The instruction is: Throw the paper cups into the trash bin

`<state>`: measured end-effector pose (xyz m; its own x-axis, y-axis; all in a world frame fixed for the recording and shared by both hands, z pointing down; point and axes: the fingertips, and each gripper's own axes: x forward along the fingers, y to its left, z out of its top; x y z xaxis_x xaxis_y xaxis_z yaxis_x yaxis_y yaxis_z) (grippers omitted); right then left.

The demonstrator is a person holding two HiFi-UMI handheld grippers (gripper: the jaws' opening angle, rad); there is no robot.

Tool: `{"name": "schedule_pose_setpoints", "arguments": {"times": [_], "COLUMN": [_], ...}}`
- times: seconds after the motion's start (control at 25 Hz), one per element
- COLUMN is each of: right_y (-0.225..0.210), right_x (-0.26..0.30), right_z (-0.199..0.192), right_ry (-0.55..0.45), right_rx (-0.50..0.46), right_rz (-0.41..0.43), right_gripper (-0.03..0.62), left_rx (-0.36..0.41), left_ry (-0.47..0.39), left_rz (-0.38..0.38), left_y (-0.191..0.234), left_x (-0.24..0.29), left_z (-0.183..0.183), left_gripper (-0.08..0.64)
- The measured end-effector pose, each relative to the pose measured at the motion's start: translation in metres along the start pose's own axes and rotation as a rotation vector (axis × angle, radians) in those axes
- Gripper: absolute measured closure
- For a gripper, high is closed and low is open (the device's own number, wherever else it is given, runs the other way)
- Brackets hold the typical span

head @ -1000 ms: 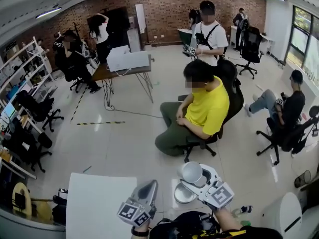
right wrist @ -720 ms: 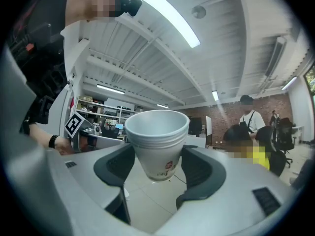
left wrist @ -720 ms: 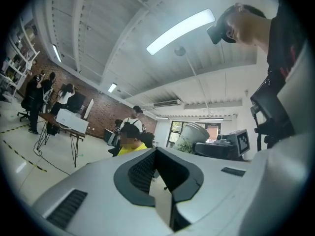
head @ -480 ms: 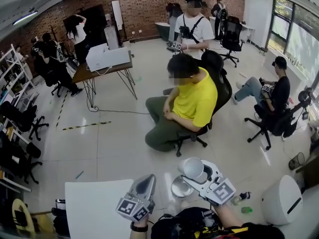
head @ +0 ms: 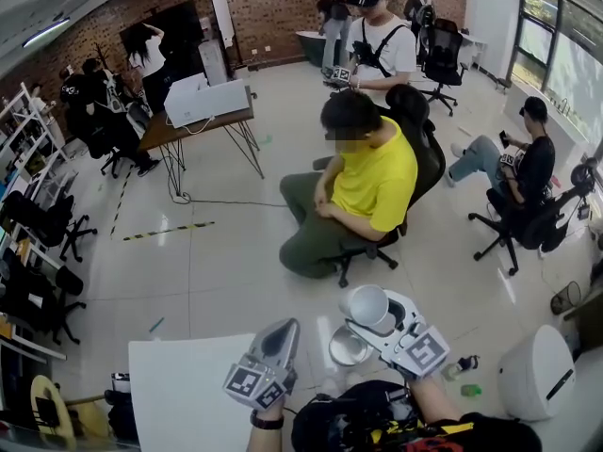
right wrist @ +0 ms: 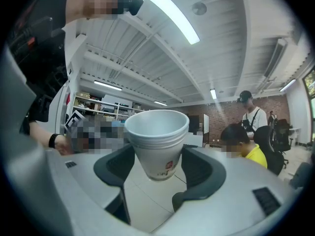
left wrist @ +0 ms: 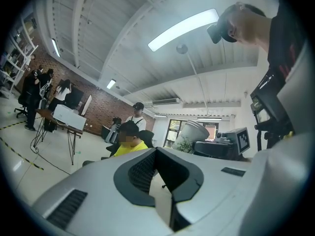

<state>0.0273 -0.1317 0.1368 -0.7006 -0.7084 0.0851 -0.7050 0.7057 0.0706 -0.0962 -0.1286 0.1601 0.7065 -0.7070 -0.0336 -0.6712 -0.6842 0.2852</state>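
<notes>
Your left gripper (head: 280,335) is at 6 o'clock beside the white counter (head: 179,394), its fingers closed on nothing. At 5 o'clock your right gripper (head: 370,309) holds the stacked cups (head: 366,301) between wide-set fingers (right wrist: 110,163). A metal bin (head: 345,348) shows at the cups' 7 o'clock.

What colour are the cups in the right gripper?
The paper cups are white with a small red mark, clearest in the right gripper view.
</notes>
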Motion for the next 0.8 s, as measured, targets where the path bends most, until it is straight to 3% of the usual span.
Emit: {"name": "schedule_pose_setpoints", "arguments": {"times": [0.8], "right_y": [-0.045], "right_x": [-0.021], "right_z": [-0.02], "right_ry": [-0.015], "right_rx": [0.06], "right_rz": [-0.057], "right_gripper": [0.284], "left_rx": [0.009], "left_ry": [0.05], "left_rz": [-0.044], "left_y": [-0.015], "left_x": [0.041], "left_z": [-0.009], "left_gripper": [0.559]}}
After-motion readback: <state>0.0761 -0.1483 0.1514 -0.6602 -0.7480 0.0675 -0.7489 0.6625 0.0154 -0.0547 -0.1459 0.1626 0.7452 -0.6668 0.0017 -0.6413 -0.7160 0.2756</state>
